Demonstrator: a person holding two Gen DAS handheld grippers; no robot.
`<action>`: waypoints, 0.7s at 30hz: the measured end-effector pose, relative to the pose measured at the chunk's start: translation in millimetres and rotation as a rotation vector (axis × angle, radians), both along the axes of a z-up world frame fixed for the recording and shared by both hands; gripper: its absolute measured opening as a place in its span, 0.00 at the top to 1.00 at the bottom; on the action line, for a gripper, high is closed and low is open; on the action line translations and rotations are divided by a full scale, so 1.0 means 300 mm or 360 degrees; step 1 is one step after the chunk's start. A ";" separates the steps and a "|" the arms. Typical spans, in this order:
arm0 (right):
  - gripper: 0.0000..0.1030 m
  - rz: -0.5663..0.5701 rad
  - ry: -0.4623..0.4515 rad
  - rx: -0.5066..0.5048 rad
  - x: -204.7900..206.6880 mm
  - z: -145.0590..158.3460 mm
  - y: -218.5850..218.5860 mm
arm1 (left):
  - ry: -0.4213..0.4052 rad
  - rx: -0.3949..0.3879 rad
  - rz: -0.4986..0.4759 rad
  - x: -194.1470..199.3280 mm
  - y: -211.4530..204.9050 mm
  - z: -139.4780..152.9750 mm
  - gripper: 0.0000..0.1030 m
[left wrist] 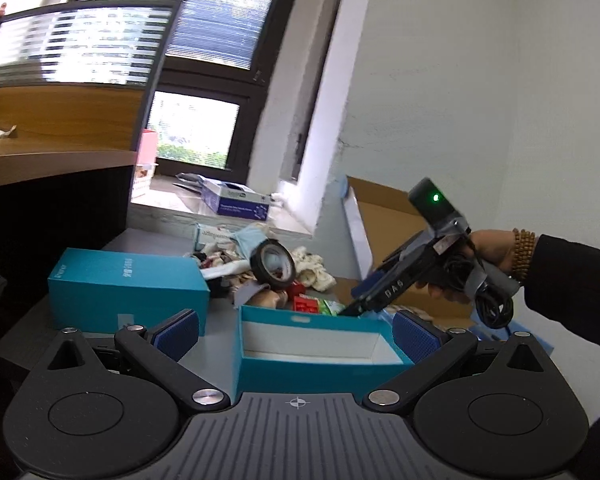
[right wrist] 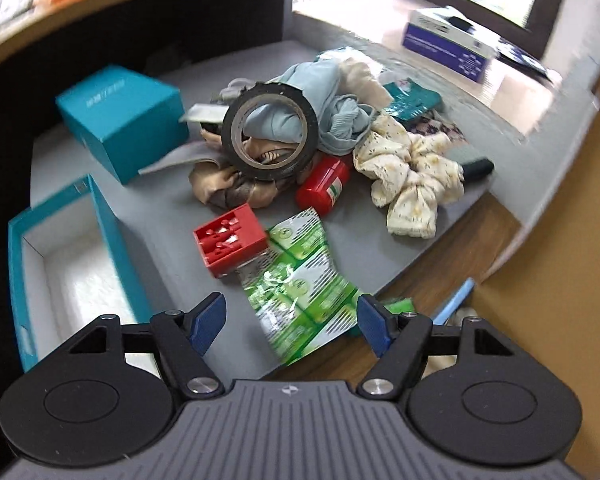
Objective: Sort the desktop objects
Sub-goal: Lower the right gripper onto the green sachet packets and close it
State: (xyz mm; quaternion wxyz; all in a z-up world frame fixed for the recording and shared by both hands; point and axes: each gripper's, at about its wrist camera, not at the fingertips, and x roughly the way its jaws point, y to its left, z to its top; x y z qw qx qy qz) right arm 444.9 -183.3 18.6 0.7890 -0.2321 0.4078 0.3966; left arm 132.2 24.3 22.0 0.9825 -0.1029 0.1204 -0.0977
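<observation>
A: Which step was judged to be in hand?

B: An approach, it was judged. The right gripper (right wrist: 290,322) was held low over the near edge of the grey desk (right wrist: 172,216), its jaws spread wide with nothing between them. The green packets (right wrist: 300,280) lay just ahead, partly framed by the blue pads (right wrist: 208,322).

A: And the left gripper (left wrist: 296,330)?

B: It was also held wide open and empty, pointed at the open box (left wrist: 316,354). The box was seen to be empty, white inside.

A: Where were the things to be sorted?

B: They were heaped at the middle of the desk. A tape roll (right wrist: 270,132) was propped on a pile of cloth (right wrist: 332,112); a red bottle (right wrist: 324,186) lay just below it, and a red block (right wrist: 230,240) was touching the top of the packets. A closed teal box (right wrist: 124,120) stood to the left, the open box nearer on that side. A floral scrunchie (right wrist: 412,176) lay to the right.

A: What was the next move thought to call for?

B: The gripper would probably need to be lowered until the pads flanked the packets, then closed. The packets looked thin and slippery, so a grip at one edge might be required. The block would have to be left undisturbed. After that, a carry leftwards to the open box was expected.
</observation>
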 end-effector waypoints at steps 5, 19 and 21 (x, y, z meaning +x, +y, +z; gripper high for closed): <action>0.19 0.0159 0.0068 -0.0083 0.041 -0.008 0.057 | 0.0030 -0.0186 0.0005 -0.012 0.038 0.008 0.00; 0.51 0.0231 0.0189 0.0028 0.105 -0.023 0.018 | 0.0068 -0.0231 0.0107 -0.026 0.051 0.023 0.00; 0.56 0.0231 0.0190 0.0046 0.100 -0.024 0.007 | 0.0057 -0.0188 0.0103 -0.027 0.039 0.030 0.00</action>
